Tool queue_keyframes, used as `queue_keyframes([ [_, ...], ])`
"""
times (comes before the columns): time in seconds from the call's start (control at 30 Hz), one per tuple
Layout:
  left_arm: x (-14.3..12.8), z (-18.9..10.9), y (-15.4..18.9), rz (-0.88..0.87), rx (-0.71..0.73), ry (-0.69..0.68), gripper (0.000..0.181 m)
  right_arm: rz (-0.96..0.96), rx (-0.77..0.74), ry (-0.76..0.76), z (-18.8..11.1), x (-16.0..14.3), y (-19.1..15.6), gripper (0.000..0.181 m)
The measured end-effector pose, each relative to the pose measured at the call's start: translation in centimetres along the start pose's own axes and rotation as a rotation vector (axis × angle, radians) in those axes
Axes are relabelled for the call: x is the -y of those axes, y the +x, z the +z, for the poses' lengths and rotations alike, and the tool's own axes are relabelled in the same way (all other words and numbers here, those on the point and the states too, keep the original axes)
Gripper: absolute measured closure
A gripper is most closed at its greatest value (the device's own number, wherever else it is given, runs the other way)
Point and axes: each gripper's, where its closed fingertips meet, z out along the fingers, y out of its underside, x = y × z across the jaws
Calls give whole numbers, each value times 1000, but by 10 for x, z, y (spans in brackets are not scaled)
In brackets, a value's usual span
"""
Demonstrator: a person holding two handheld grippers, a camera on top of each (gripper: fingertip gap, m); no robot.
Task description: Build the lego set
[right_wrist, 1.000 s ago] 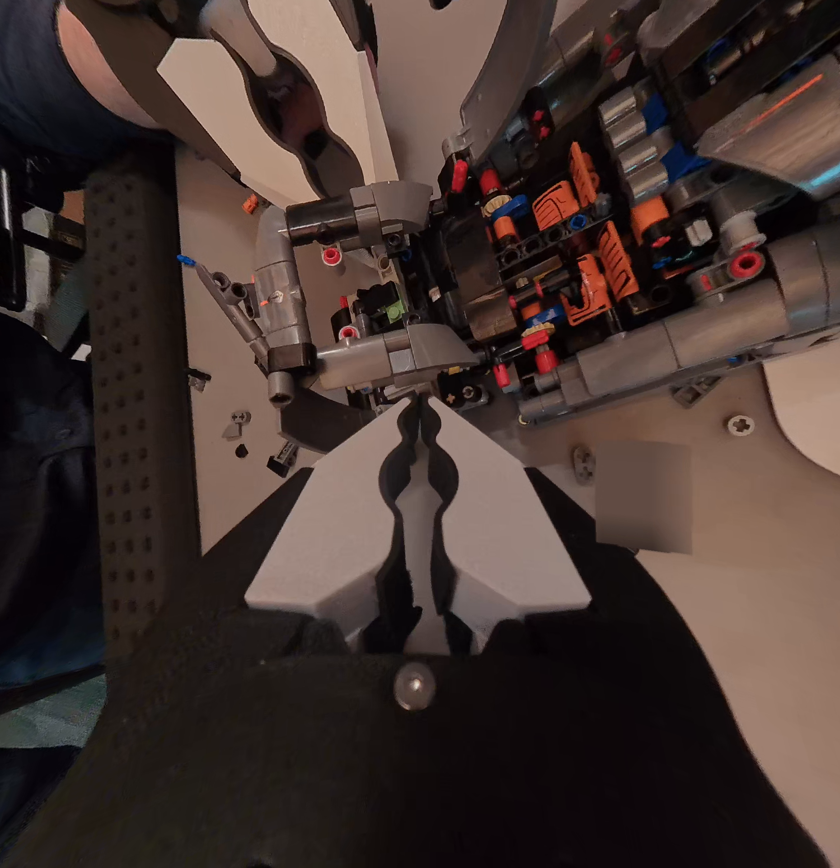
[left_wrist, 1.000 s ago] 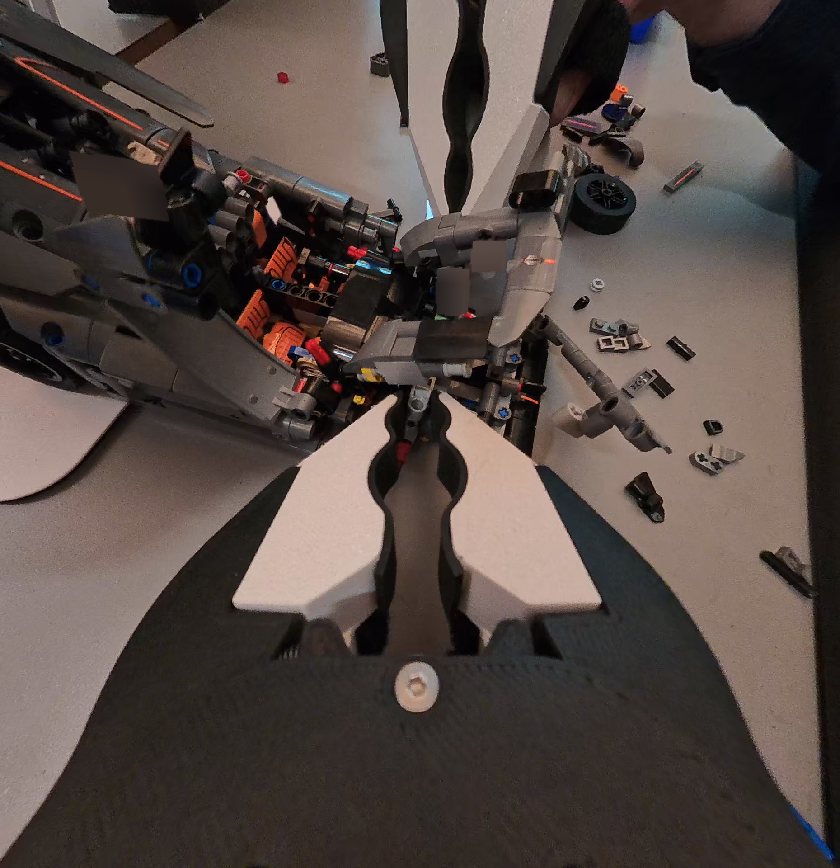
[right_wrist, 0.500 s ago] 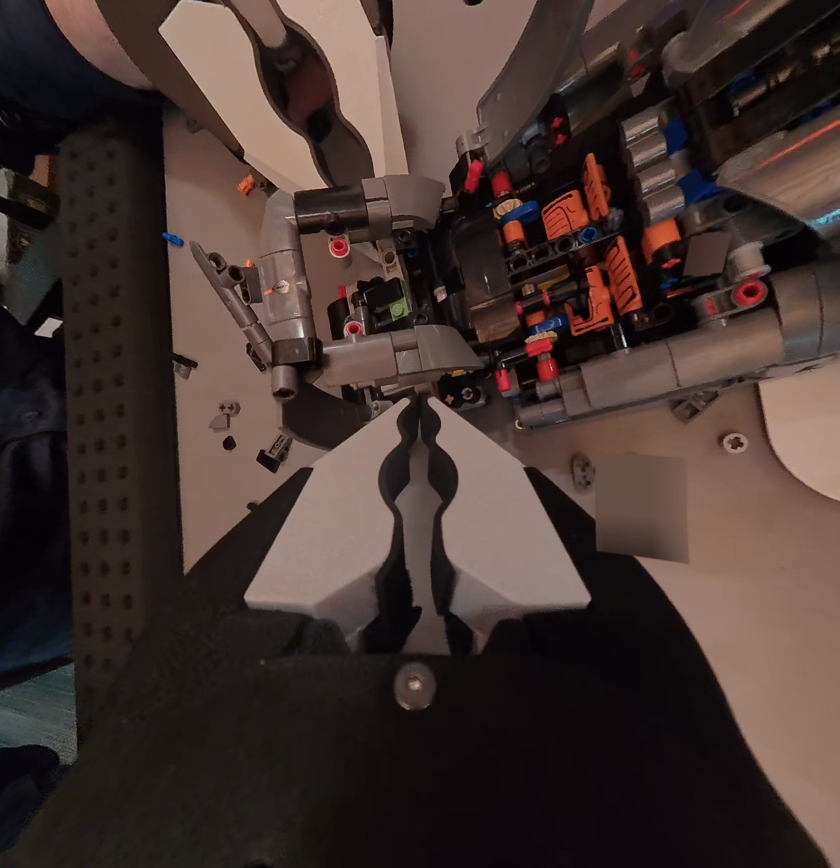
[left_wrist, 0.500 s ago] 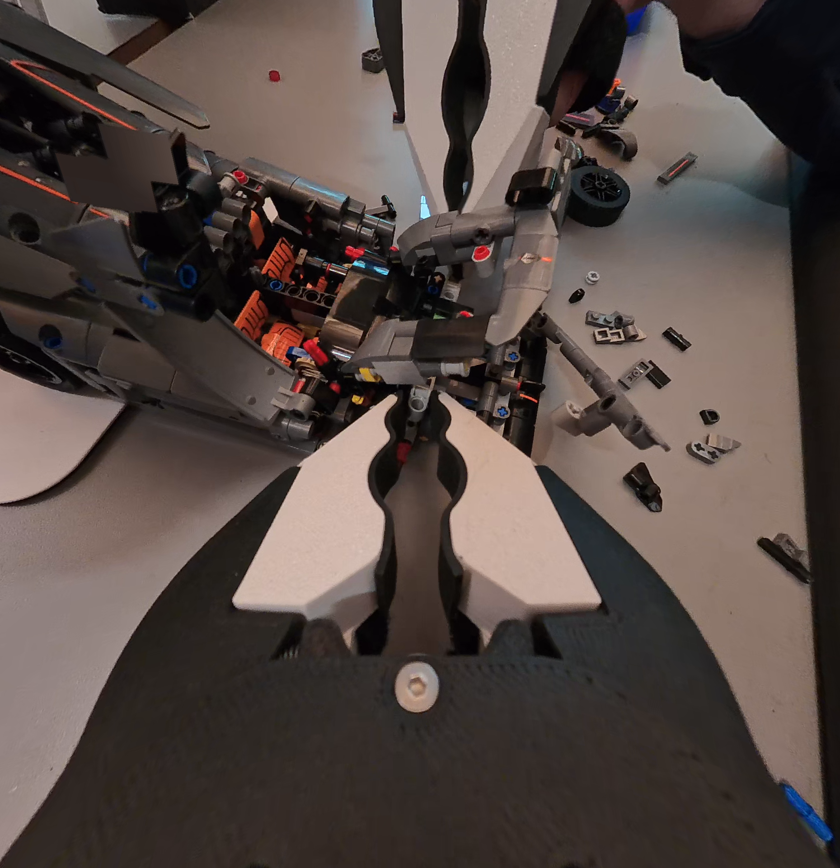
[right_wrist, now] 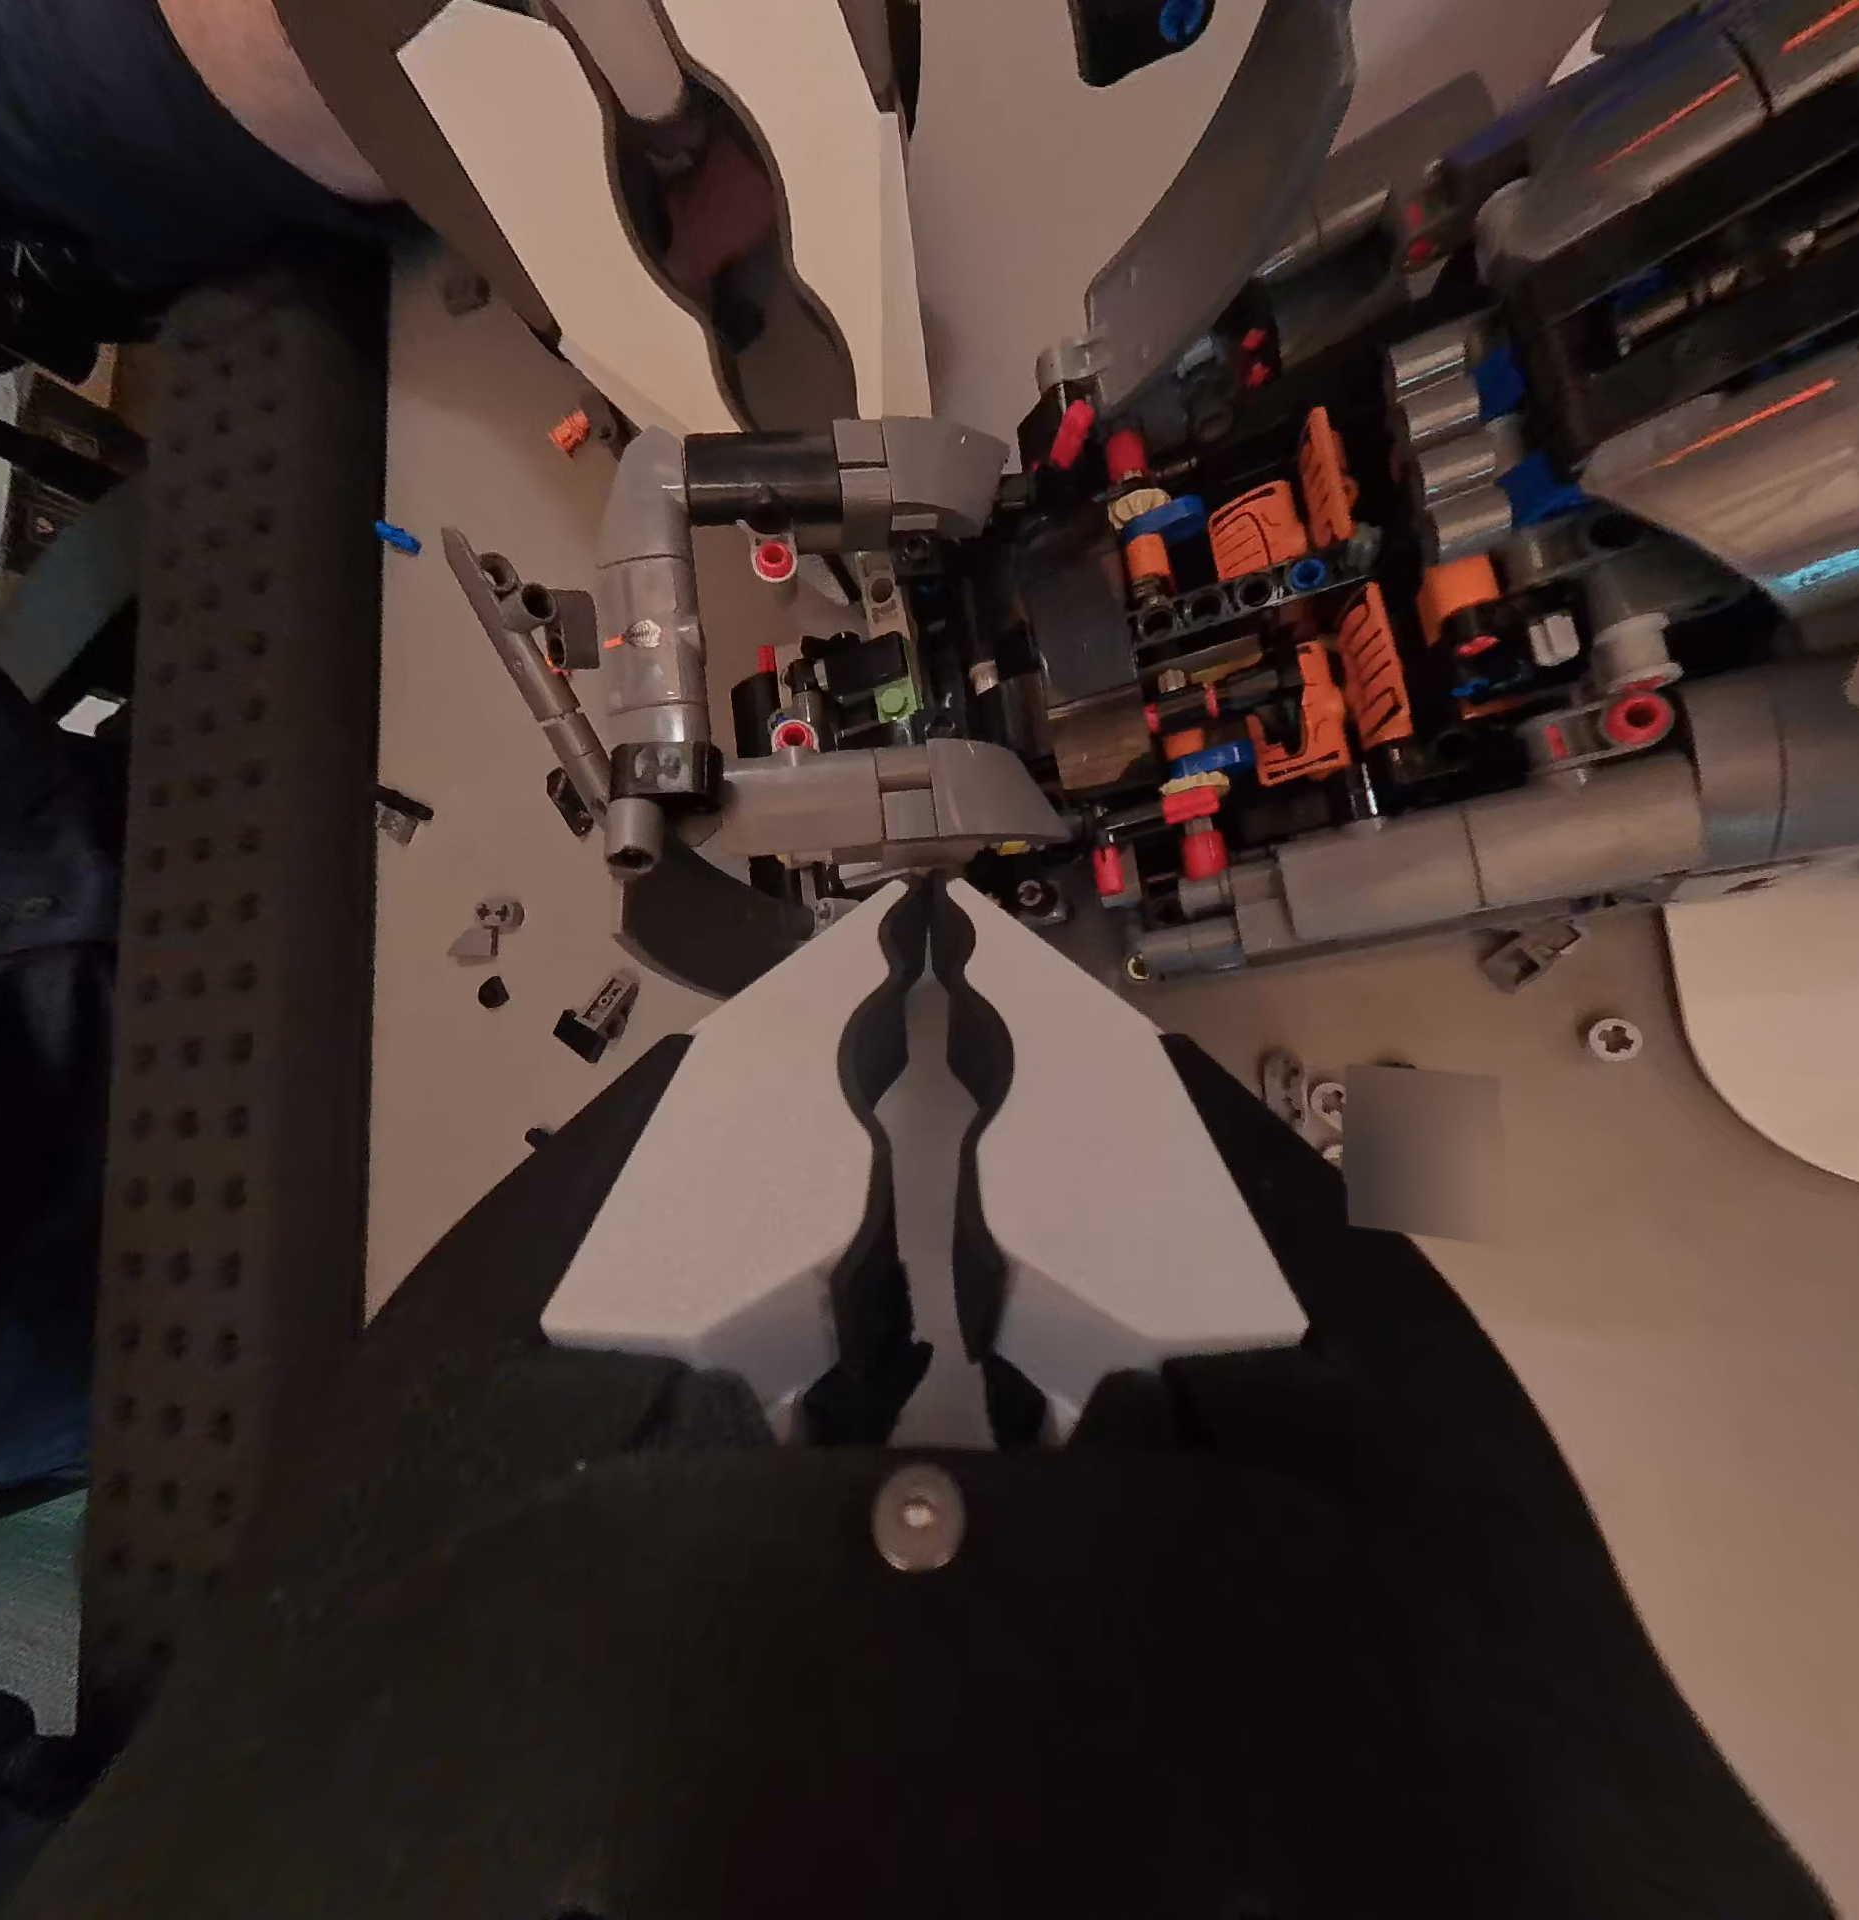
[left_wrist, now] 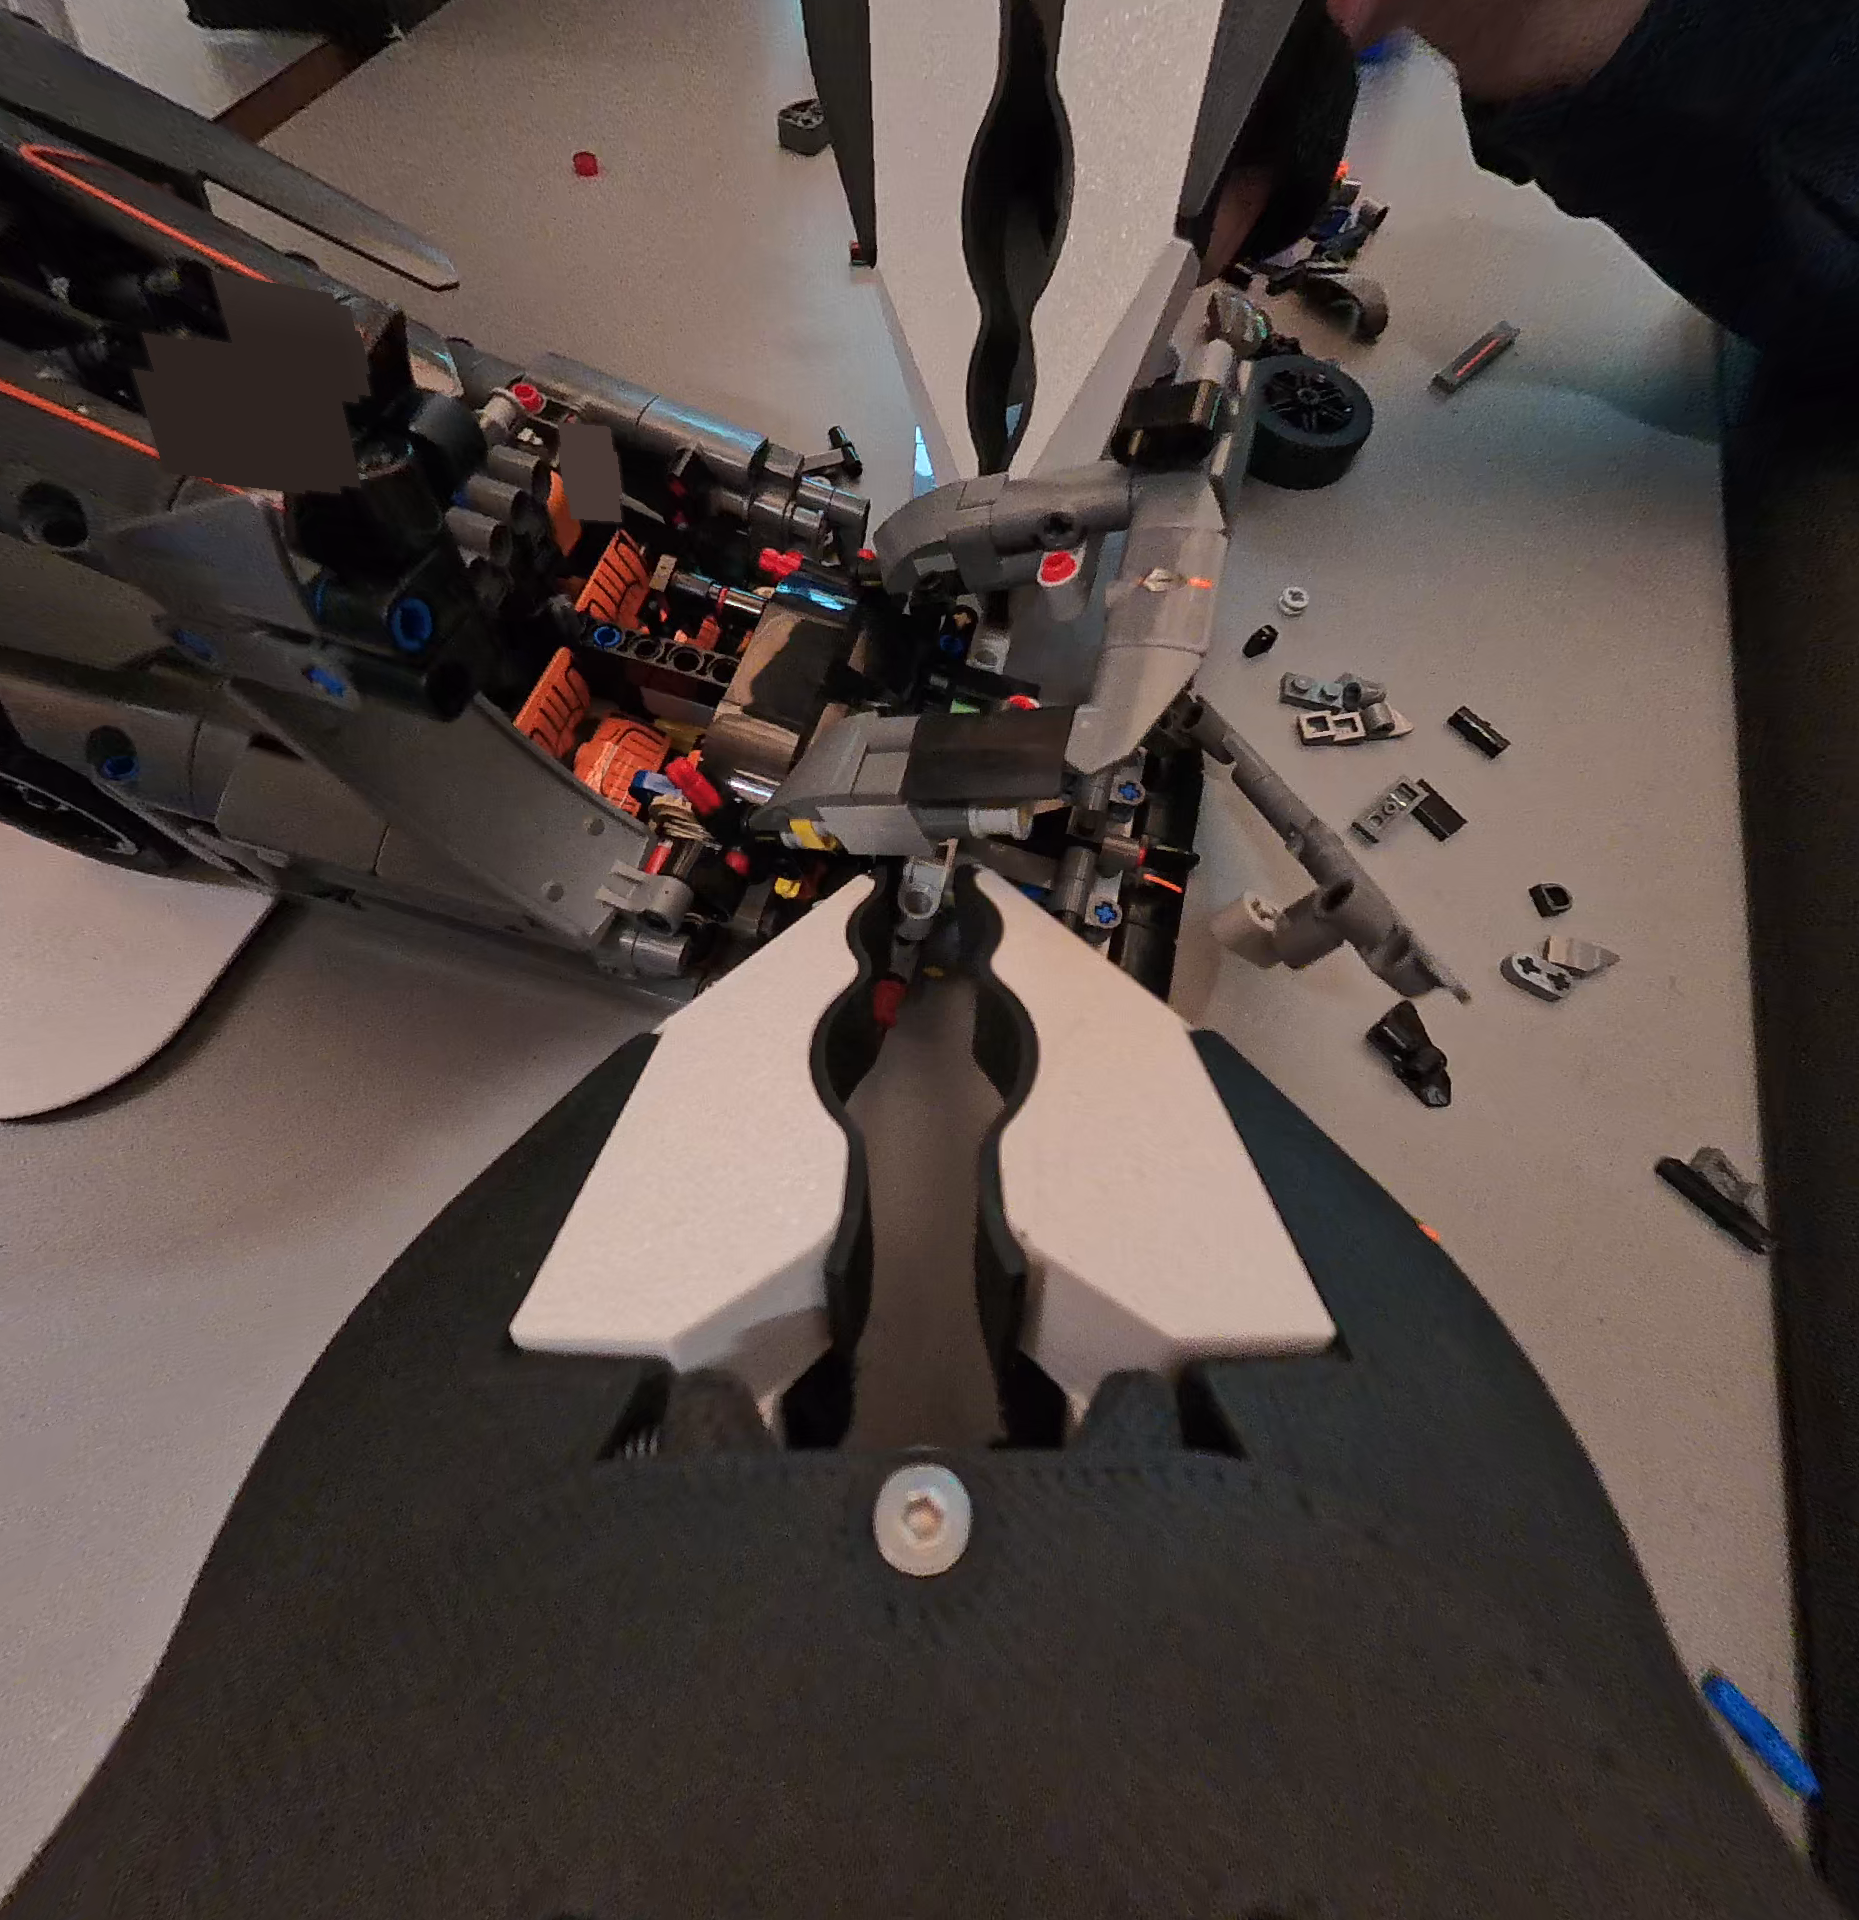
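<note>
A large grey, black and orange lego car (left_wrist: pixel 385 748) lies on the white table; it also shows in the right wrist view (right_wrist: pixel 1424 644). A grey U-shaped frame (left_wrist: pixel 1153 644) sits at its open end and also shows in the right wrist view (right_wrist: pixel 650 623). My left gripper (left_wrist: pixel 920 883) is shut on a small grey connector under the frame's near arm. My right gripper (right_wrist: pixel 925 899) is shut on the lower edge of the frame's other arm. Each gripper shows opposite the other: the right one (left_wrist: pixel 992 457) in the left wrist view, the left one (right_wrist: pixel 852 410) in the right wrist view.
Several small loose grey and black pieces (left_wrist: pixel 1340 717), a grey rod assembly (left_wrist: pixel 1309 821) and a black wheel (left_wrist: pixel 1309 416) lie right of the frame. A white curved board (left_wrist: pixel 73 987) lies under the car. A dark perforated bar (right_wrist: pixel 229 831) runs along the table edge. A person's sleeve (left_wrist: pixel 1683 156) is at top right. Tip to tip, the grippers are about 6 cm apart.
Both grippers keep their hold on the frame. The views have drifted only slightly; the frame and car end sit about where they were.
</note>
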Motion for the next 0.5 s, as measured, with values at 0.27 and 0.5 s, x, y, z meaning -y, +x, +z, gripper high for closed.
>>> queue_keyframes([
  [0.27,-2,-9,-6,9,19,-18,170,11,1,-5,2,0,-2,181],
  [0.5,-19,-14,-18,-26,28,-83,169,24,15,0,1,0,-1,181],
])
